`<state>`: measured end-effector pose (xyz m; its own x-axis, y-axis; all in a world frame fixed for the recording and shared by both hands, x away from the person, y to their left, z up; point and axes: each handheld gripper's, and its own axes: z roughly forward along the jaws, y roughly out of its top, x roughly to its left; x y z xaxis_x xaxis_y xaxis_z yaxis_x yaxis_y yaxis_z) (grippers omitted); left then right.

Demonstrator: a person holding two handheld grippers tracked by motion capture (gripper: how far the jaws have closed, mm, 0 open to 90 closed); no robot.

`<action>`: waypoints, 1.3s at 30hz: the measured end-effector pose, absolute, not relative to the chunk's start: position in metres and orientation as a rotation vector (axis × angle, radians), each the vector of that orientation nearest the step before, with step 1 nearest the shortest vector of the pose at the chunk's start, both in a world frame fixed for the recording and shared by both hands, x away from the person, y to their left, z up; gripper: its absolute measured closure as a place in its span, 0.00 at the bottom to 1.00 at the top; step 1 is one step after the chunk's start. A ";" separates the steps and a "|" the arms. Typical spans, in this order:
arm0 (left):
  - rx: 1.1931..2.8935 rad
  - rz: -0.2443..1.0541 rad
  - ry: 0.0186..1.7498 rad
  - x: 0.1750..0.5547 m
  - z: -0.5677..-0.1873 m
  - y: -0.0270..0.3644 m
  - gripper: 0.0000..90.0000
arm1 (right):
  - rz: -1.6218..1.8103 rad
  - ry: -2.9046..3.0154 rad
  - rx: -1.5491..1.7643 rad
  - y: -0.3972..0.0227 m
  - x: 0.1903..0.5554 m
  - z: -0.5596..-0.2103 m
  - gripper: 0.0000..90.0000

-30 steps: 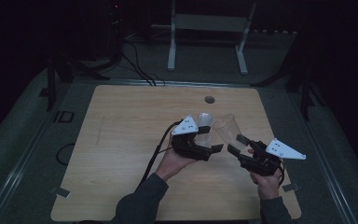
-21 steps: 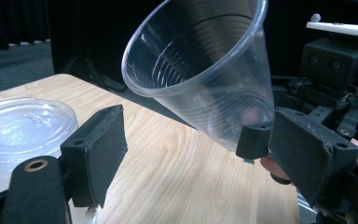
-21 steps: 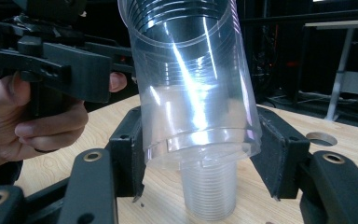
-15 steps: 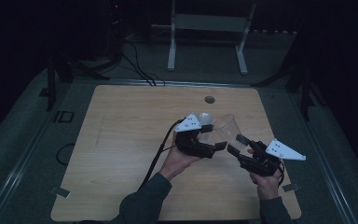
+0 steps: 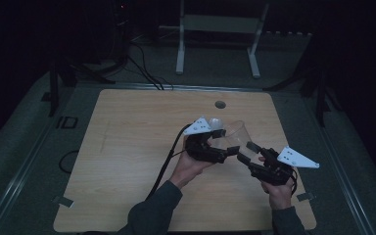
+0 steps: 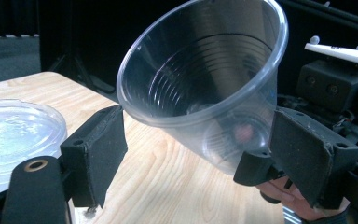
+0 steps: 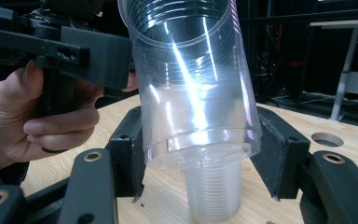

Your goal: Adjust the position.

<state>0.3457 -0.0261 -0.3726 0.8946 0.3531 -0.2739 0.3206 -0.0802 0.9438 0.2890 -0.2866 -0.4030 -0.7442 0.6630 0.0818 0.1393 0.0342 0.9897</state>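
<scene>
1. I see a clear plastic cup (image 5: 236,133) held off the worktop (image 5: 127,161), between my two claws, right of centre in the high view. In the left gripper view the cup (image 6: 200,84) lies tilted, its open mouth towards that camera.
2. In the right gripper view the cup (image 7: 193,84) stands between the right claw's own two black pads, base end down; a narrower ribbed clear piece (image 7: 214,196) shows just under its base. Whether that is a second cup I cannot tell.
3. Right claw (image 5: 248,152): clamped on the cup's base end, a pad against each side.
4. Left claw (image 6: 200,158): jaws wide apart, one either side of the cup's lower wall. The left pad stands clear of the cup; contact on the right pad I cannot tell. No grip made.
5. A clear round lid (image 6: 14,135) lies flat on the worktop, at the left edge of the left gripper view.
6. A round hole (image 5: 220,104) sits in the worktop beyond the cup.
</scene>
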 end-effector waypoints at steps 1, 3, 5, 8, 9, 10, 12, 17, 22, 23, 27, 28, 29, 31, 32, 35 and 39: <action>1.675 0.027 0.524 0.346 -0.373 -0.026 0.21 | 1.757 1.917 0.811 -0.287 0.289 -0.403 0.47; 1.671 0.020 0.524 0.346 -0.373 -0.027 0.21 | 1.757 1.918 0.811 -0.287 0.289 -0.403 0.47; 1.673 0.021 0.524 0.346 -0.373 -0.028 0.20 | 1.757 1.919 0.810 -0.286 0.289 -0.403 0.47; 1.668 0.016 0.525 0.346 -0.373 -0.030 0.20 | 1.759 1.923 0.811 -0.285 0.289 -0.404 0.47; 1.665 0.014 0.525 0.346 -0.373 -0.030 0.20 | 1.759 1.923 0.811 -0.285 0.289 -0.404 0.47; 1.664 0.015 0.523 0.346 -0.372 -0.031 0.20 | 1.759 1.926 0.812 -0.285 0.289 -0.404 0.47; 1.659 0.013 0.525 0.346 -0.372 -0.032 0.20 | 1.758 1.927 0.810 -0.284 0.289 -0.405 0.47; 1.633 -0.008 0.538 0.348 -0.372 -0.032 0.20 | 1.758 1.931 0.811 -0.284 0.290 -0.405 0.47; 1.613 -0.030 0.552 0.349 -0.373 -0.033 0.20 | 1.752 1.942 0.814 -0.283 0.290 -0.406 0.47; 1.608 -0.032 0.551 0.349 -0.374 -0.033 0.21 | 1.751 1.946 0.813 -0.283 0.290 -0.406 0.47; 1.593 -0.042 0.551 0.347 -0.375 -0.036 0.26 | 1.747 1.948 0.815 -0.283 0.291 -0.406 0.47; 1.591 -0.042 0.553 0.347 -0.375 -0.036 0.27 | 1.746 1.949 0.816 -0.283 0.291 -0.406 0.47; 1.590 -0.043 0.553 0.346 -0.375 -0.036 0.28 | 1.747 1.950 0.818 -0.284 0.291 -0.406 0.47; 1.582 -0.045 0.551 0.346 -0.375 -0.036 0.29 | 1.748 1.953 0.819 -0.285 0.291 -0.407 0.47; 1.578 -0.047 0.551 0.346 -0.375 -0.037 0.30 | 1.751 1.954 0.821 -0.285 0.291 -0.407 0.47; 1.567 -0.048 0.551 0.345 -0.375 -0.037 0.31 | 1.747 1.963 0.824 -0.285 0.291 -0.407 0.45; 1.566 -0.044 0.551 0.345 -0.375 -0.037 0.33 | 1.734 1.978 0.819 -0.284 0.291 -0.406 0.44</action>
<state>0.3448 -0.0368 -0.3750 0.8791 0.3148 -0.3579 0.3675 0.0305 0.9295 0.2914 -0.2844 -0.4060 -0.7559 0.6486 0.0895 0.1738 0.0669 0.9825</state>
